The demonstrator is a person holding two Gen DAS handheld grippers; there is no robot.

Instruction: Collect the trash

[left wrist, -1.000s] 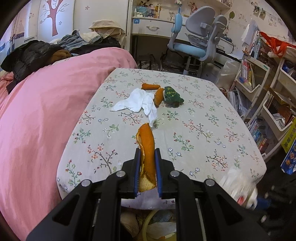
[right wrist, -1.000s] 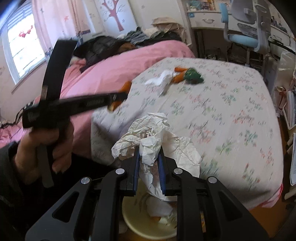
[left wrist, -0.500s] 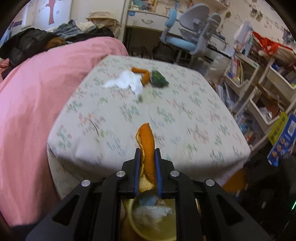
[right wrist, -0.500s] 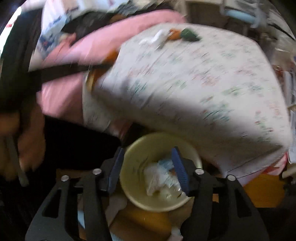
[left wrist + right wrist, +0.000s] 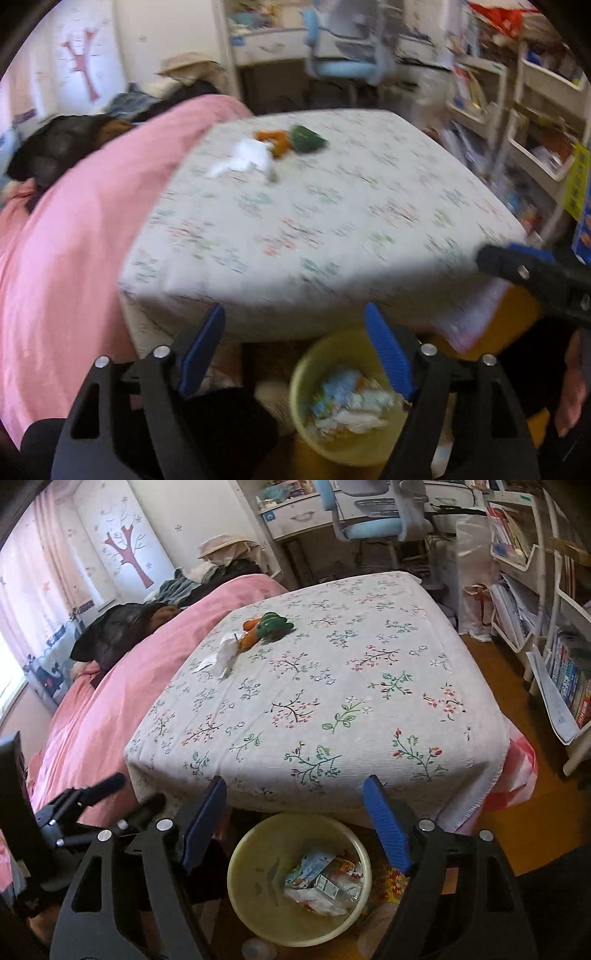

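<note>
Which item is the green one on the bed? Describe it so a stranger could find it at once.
Start at the floral bedspread and look to its far left corner. Three scraps cluster there: white tissue, orange peel, and the green wrapper, the only dark green, crumpled piece, lying rightmost against the peel.

Pale yellow bin [image 5: 255,882], floral white tablecloth [image 5: 332,701], pink bedcover [image 5: 110,701], orange peel [image 5: 249,637], green wrapper [image 5: 275,624]

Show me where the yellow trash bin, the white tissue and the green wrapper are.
yellow trash bin [image 5: 255,864], right wrist view, bare inner wall on its left side.
white tissue [image 5: 225,653], right wrist view, middle of the crumpled sheet.
green wrapper [image 5: 273,624], right wrist view, its top surface.
</note>
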